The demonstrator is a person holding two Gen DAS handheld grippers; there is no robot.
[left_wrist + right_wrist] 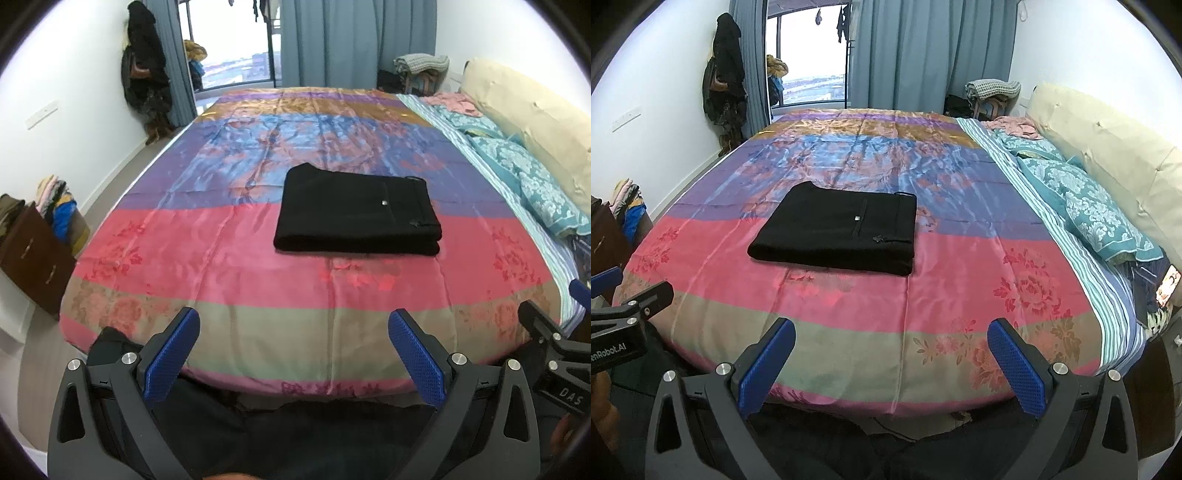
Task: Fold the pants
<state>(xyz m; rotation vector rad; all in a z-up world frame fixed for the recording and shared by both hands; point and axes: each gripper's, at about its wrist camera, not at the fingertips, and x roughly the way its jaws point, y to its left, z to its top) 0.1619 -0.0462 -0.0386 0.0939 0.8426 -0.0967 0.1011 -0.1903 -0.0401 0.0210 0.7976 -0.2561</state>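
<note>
Black pants (pixel 356 216) lie folded into a flat rectangle on the striped bedspread (pixel 229 258), with a small silver button on top. They also show in the right wrist view (pixel 838 234). My left gripper (pixel 293 332) is open and empty, held back over the near edge of the bed, well short of the pants. My right gripper (pixel 890 341) is open and empty too, level with the left one, to its right. The right gripper's body shows at the left view's right edge (pixel 554 343).
Teal pillows (pixel 1097 206) and a beige headboard (pixel 1115 147) line the bed's right side. A brown drawer unit (pixel 33 254) with piled clothes stands left of the bed. Curtains (pixel 351 40) and a window are at the far end.
</note>
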